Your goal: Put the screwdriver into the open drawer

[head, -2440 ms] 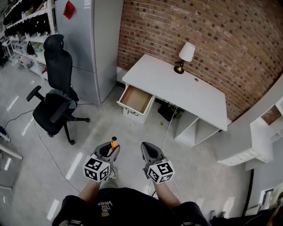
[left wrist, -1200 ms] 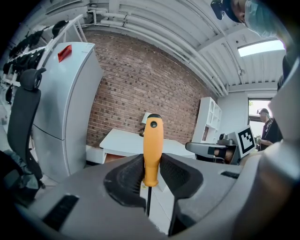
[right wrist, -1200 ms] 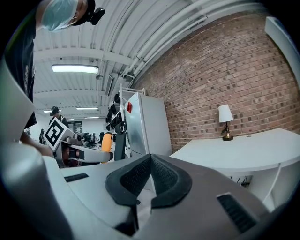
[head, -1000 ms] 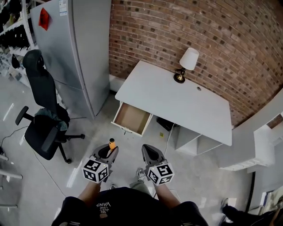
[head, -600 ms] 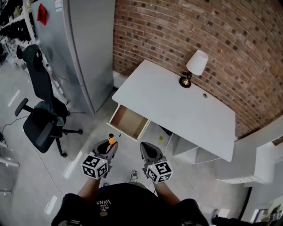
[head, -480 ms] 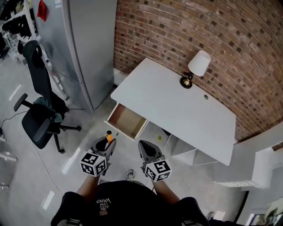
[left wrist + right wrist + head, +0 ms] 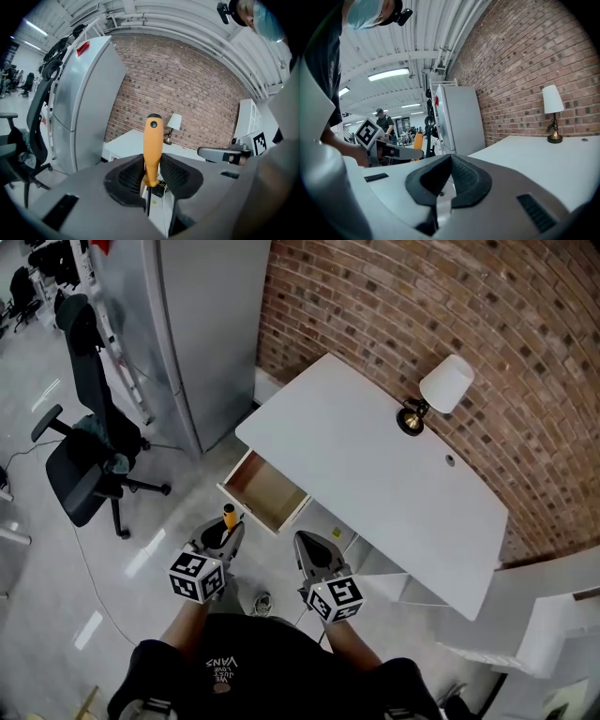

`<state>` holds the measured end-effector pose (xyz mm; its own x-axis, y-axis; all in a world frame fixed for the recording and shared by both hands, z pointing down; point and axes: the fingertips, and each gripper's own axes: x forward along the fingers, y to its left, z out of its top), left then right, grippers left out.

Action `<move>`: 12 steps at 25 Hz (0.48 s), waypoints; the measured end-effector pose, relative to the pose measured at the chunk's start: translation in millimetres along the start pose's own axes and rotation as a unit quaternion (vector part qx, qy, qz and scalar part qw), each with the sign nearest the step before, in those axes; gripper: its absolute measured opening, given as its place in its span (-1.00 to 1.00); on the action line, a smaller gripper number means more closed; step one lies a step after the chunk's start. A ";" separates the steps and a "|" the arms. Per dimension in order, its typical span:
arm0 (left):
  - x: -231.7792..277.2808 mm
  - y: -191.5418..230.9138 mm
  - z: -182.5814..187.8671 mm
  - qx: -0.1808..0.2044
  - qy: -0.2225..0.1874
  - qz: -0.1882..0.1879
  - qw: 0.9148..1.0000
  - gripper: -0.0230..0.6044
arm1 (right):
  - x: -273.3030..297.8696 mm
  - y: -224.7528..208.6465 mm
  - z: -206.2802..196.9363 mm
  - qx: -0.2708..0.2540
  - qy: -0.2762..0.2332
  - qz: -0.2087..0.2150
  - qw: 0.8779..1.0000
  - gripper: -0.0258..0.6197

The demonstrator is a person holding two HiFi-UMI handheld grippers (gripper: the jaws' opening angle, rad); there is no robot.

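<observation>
My left gripper [image 7: 223, 533] [image 7: 151, 174] is shut on a screwdriver [image 7: 152, 147] with an orange handle [image 7: 229, 515], which stands upright between the jaws. The open drawer [image 7: 262, 489] juts from the left end of a white desk [image 7: 375, 465], just beyond the screwdriver in the head view; its inside looks bare and wooden. My right gripper [image 7: 308, 550] [image 7: 449, 174] hangs beside the left one, shut with nothing between its pads. In the right gripper view the screwdriver handle [image 7: 418, 140] shows far left.
A small lamp [image 7: 437, 393] stands at the desk's back edge against the brick wall. A grey cabinet [image 7: 202, 315] and a black office chair [image 7: 86, 442] stand left of the desk. A white shelf unit [image 7: 539, 634] is at the right. A person [image 7: 384, 124] stands far off.
I have walked closer to the desk; the drawer now lies right in front of the left gripper. Both grippers keep their hold and spacing.
</observation>
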<state>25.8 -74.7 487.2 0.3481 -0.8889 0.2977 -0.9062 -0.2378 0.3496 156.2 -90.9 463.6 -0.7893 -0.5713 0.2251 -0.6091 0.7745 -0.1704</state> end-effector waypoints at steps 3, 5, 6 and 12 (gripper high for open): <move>16.5 10.5 -0.3 -0.004 0.006 -0.001 1.000 -0.58 | 10.7 -10.1 -1.3 0.005 0.002 -0.005 1.000 -0.94; 28.4 20.2 0.9 -0.004 0.013 -0.005 1.000 -0.58 | 20.2 -16.3 -2.3 0.010 0.002 -0.012 1.000 -0.94; 34.6 25.2 1.9 -0.003 0.016 -0.009 1.000 -0.58 | 25.2 -19.3 -2.9 0.012 0.003 -0.016 1.000 -0.94; 75.4 56.2 9.6 0.004 0.043 -0.039 0.998 -0.58 | 62.0 -34.7 -3.4 0.022 0.008 -0.043 0.999 -0.94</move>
<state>-1.2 -158.9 520.8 0.4369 -0.8309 0.3445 -0.8772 -0.3087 0.3678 128.7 -152.3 486.7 -0.7331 -0.6305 0.2550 -0.6775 0.7100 -0.1921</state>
